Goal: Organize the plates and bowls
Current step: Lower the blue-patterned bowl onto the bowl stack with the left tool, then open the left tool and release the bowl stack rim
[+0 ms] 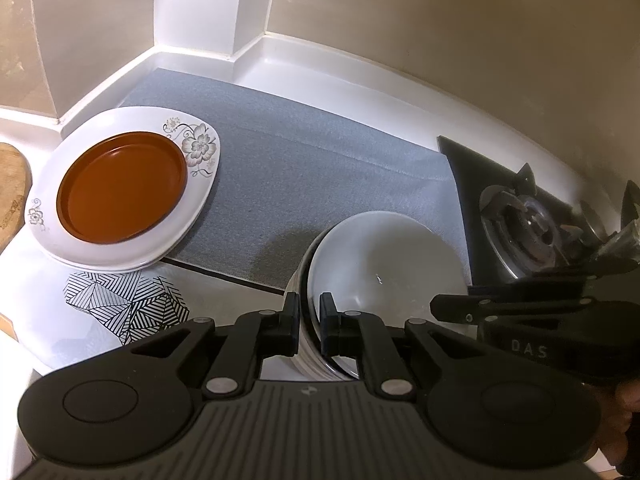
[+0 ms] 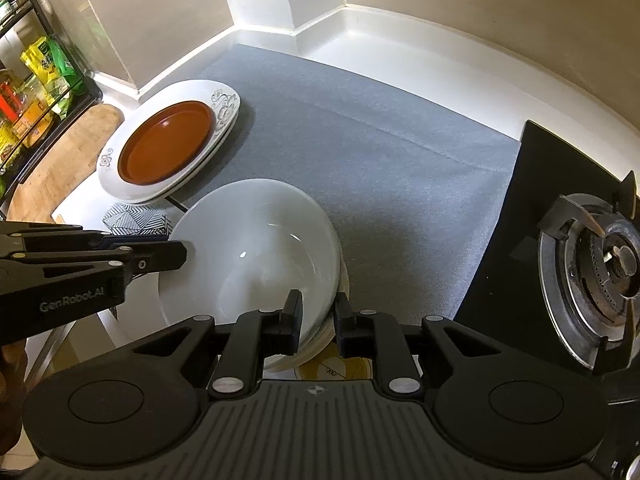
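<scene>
Left wrist: left gripper clamped on near rim of white bowl, atop stacked bowls. Right wrist: right gripper astride opposite rim, pads barely apart. Beyond, brown plate on oval platters, grey mat.

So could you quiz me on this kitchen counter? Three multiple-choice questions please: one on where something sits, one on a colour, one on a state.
1. Where is the brown plate?
A. standing on edge
B. lying on the white flowered plate
C. upside down on a pan

2. What colour is the mat?
A. grey
B. red
C. green

3. How is the stove burner?
A. lit
B. under a pot
C. unlit and bare

Answers: B, the white rim shows all around the brown plate; A, the cloth is plain grey in both views; C, no flame and nothing on the burner.
</scene>
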Action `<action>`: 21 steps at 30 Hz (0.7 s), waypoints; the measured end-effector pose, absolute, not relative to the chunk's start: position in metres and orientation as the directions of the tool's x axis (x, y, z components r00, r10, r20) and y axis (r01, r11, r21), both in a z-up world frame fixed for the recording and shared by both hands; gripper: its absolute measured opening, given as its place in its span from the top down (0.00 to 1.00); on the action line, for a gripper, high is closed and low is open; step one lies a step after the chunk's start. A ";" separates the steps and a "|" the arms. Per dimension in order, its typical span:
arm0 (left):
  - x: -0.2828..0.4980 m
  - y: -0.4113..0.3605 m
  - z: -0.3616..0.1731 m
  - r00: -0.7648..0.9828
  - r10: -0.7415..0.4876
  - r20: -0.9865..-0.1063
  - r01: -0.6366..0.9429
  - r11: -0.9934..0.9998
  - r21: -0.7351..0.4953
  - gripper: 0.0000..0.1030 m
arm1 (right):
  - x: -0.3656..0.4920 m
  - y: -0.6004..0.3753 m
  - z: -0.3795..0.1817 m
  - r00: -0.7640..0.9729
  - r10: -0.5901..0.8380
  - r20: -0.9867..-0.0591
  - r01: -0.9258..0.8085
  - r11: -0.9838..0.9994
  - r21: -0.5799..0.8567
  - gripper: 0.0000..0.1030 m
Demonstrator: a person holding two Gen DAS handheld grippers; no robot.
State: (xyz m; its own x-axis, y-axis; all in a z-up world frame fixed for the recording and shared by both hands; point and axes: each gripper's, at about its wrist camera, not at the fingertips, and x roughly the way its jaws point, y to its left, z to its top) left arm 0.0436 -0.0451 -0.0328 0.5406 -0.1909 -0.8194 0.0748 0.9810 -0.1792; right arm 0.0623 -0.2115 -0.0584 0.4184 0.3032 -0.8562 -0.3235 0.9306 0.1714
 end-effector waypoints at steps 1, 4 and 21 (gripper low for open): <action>0.043 -0.045 -0.033 0.541 -0.189 -0.820 0.072 0.981 -0.179 0.89 | 0.062 -0.213 -0.059 0.419 0.306 -0.855 -0.322 0.931 0.175 0.81; 0.043 -0.045 -0.032 0.544 -0.186 -0.819 0.061 0.981 -0.182 0.83 | 0.063 -0.216 -0.059 0.429 0.316 -0.846 -0.314 0.930 0.188 0.79; 0.051 -0.042 -0.046 0.530 -0.168 -0.831 -0.030 0.976 -0.217 0.43 | 0.076 -0.222 -0.075 0.425 0.310 -0.850 -0.291 0.936 0.196 0.64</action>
State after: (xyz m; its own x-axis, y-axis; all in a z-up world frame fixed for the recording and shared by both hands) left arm 0.0514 -0.0421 -0.0464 0.5300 -0.1681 -0.8312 -0.0304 0.9758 -0.2167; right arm 0.0760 -0.2218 -0.0752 0.4253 0.3103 -0.8502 -0.2906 0.9365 0.1964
